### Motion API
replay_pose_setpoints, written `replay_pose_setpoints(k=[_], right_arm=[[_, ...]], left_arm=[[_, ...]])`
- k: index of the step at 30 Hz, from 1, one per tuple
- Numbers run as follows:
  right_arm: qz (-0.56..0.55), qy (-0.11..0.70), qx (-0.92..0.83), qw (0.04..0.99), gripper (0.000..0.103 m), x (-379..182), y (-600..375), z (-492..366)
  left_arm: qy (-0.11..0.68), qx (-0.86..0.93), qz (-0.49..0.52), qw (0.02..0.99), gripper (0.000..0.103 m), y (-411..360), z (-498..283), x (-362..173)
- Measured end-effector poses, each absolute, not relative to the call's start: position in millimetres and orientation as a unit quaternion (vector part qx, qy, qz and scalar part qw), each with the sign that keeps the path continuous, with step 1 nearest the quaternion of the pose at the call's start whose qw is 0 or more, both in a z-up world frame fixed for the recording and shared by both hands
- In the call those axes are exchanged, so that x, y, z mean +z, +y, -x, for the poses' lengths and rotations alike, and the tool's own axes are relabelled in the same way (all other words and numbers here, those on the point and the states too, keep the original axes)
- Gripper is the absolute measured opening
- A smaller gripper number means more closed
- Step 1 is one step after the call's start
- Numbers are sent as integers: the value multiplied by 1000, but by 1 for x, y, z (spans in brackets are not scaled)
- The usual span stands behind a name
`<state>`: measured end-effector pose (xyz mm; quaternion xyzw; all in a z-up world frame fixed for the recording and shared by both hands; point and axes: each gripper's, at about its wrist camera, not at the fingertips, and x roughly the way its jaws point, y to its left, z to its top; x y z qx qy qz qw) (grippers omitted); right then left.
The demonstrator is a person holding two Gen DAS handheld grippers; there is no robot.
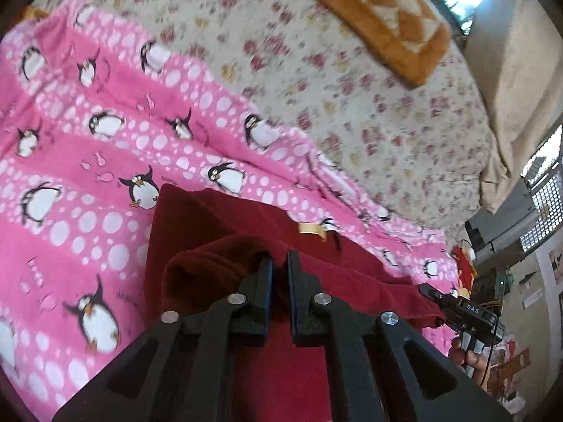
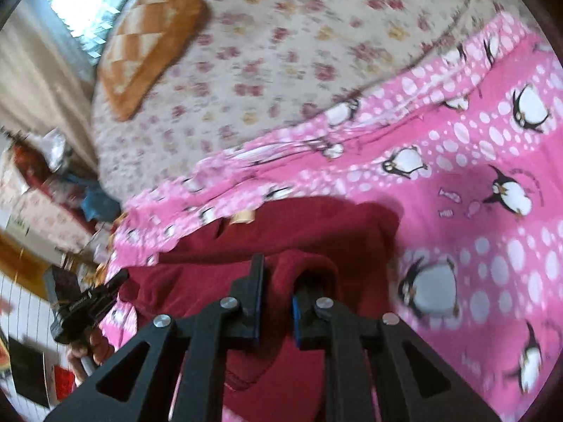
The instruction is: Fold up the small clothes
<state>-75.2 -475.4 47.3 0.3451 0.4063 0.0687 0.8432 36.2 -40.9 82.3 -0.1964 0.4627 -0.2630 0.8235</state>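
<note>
Left claw clamped tight; right claw closing, both angled downward, each gripping fabric.

Dark red garment: lower part cut off at frame bottom behind gripper arms. Floral bedsheet: motion-blurred. Orange patterned cushion: cropped at upper edge. Room clutter, left edge: indistinct.

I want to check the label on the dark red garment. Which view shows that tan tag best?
The left wrist view: the tan tag lies in plain sight on the dark red garment, at its far edge against the pink penguin blanket. In the right wrist view the tag is smaller, blurred and partly hidden.
</note>
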Motion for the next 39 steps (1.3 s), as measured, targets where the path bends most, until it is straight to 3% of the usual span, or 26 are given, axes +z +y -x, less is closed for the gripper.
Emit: replay_pose_setpoints(k=[4, 5, 6, 8, 10, 16, 26, 31, 39], right_arm=[[-314, 432, 58, 843, 18, 38, -473, 55], [-305, 429, 60, 848, 23, 41, -471, 55], [-293, 418, 64, 857, 27, 48, -469, 56], [-284, 400, 67, 869, 45, 60, -469, 62], [-273, 380, 43, 883, 62, 72, -471, 69], [-241, 337, 71, 907, 62, 99, -456, 91], [-199, 422, -3, 884, 61, 39, -437, 25], [-205, 453, -25, 867, 50, 12, -444, 6], [-155, 427, -19, 891, 51, 61, -420, 59]], left_arm=[[466, -279, 213, 812, 0, -40, -49, 77], [462, -279, 209, 815, 13, -39, -49, 80], [449, -279, 211, 823, 20, -36, -49, 86], [426, -276, 229, 830, 38, -27, -50, 98], [421, -272, 243, 830, 39, -20, -52, 105], [409, -273, 230, 840, 39, -17, -39, 116], [503, -178, 168, 829, 39, -46, -76, 45], [515, -145, 149, 831, 38, -47, -86, 26], [480, -179, 150, 845, 38, -32, -47, 61]])
